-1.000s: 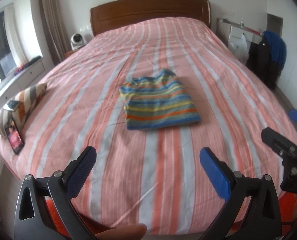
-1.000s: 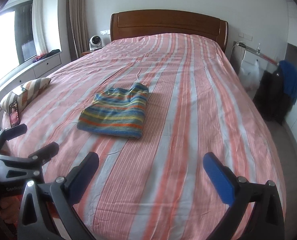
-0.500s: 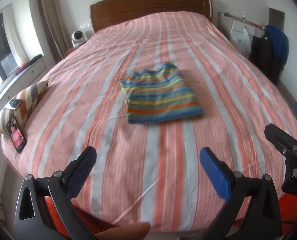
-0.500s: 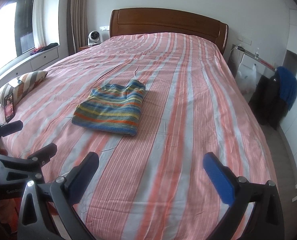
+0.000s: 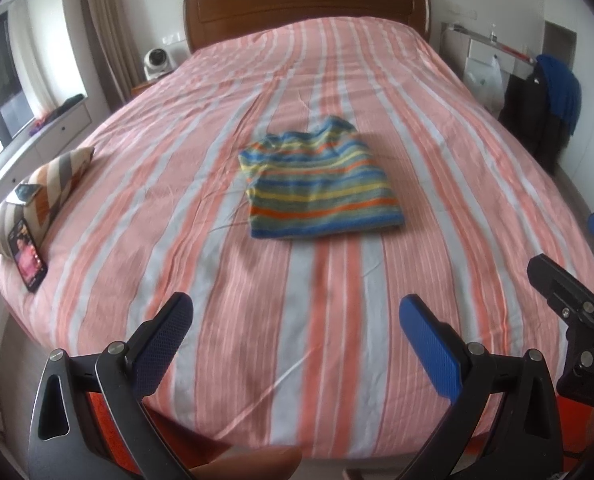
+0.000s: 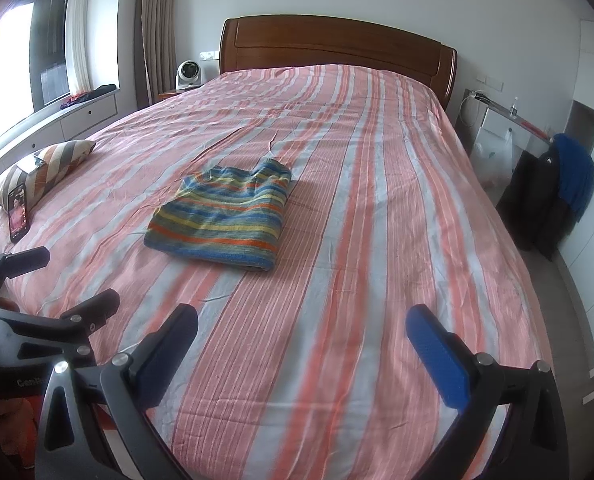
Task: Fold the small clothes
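a folded rainbow-striped knit top (image 5: 321, 184) lies mid-bed, well ahead of both wide-open, empty grippers, left gripper (image 5: 293, 332) more squarely facing it than right gripper (image 6: 303, 344).

On the left tongs' (image 6: 53, 276) black body you can read only a cut-off "Cen". On the right tongs' (image 5: 577, 308) mount you see "D" and a partial letter; the phone (image 5: 27, 254) screen is illegible.

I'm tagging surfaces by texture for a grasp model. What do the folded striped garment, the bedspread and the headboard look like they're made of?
Striped garment: looks like a soft knit, maybe cotton or wool; thick rounded folded edges, matte stripes.
Bedspread: thin woven fabric, probably cotton; fine ribbed lines, shallow creases, no sheen.
Headboard: wood, reddish-brown, with a glossy varnished look; light glints along its edge.
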The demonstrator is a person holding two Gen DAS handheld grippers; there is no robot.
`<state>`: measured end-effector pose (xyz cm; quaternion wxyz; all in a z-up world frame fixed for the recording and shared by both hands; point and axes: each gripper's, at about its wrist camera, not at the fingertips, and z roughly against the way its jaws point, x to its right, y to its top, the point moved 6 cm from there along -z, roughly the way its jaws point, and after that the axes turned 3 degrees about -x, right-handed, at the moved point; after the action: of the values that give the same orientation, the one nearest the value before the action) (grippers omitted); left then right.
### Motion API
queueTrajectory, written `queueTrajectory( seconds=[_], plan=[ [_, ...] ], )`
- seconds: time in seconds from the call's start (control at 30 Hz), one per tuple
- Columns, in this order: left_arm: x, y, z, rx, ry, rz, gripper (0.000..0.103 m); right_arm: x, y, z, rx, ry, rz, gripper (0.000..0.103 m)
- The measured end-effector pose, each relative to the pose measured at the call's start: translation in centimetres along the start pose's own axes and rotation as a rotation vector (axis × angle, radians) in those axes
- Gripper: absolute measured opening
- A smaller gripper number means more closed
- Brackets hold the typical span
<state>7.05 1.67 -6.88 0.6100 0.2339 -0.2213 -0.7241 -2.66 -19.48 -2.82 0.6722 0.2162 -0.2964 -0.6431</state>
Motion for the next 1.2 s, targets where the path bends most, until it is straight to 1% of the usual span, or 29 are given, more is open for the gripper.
queueTrajectory(
  seconds=[0.17,0.4,0.53,0.7,0.87,0.97,1.1,1.2],
  plan=[
    [0.0,0.0,0.0,-0.003,0.003,-0.001,0.103,0.0,0.0,0.0,-0.004,-0.001,-0.001,0.103],
    [0.1,0.1,0.1,-0.007,0.027,0.008,0.103,0.2,0.0,0.0,-0.004,0.001,-0.003,0.103],
    [0.1,0.1,0.0,-0.015,0.016,0.007,0.103,0.2,0.0,0.0,-0.004,0.002,-0.005,0.103],
    [0.2,0.1,0.1,-0.002,0.054,-0.016,0.103,0.2,0.1,0.0,-0.009,0.006,-0.008,0.103],
    [0.0,0.4,0.3,0.016,0.062,-0.017,0.103,0.0,0.2,0.0,-0.01,0.009,-0.007,0.103],
    [-0.3,0.5,0.5,0.027,0.065,-0.013,0.103,-0.1,0.2,0.0,-0.01,0.027,-0.015,0.103],
    [-0.6,0.7,0.5,0.032,0.07,-0.002,0.103,-0.3,0.6,0.3,0.014,0.086,-0.037,0.103],
    [-0.8,0.8,0.5,0.032,0.067,0.007,0.103,-0.4,1.0,0.3,0.027,0.063,-0.016,0.103]
  ],
)
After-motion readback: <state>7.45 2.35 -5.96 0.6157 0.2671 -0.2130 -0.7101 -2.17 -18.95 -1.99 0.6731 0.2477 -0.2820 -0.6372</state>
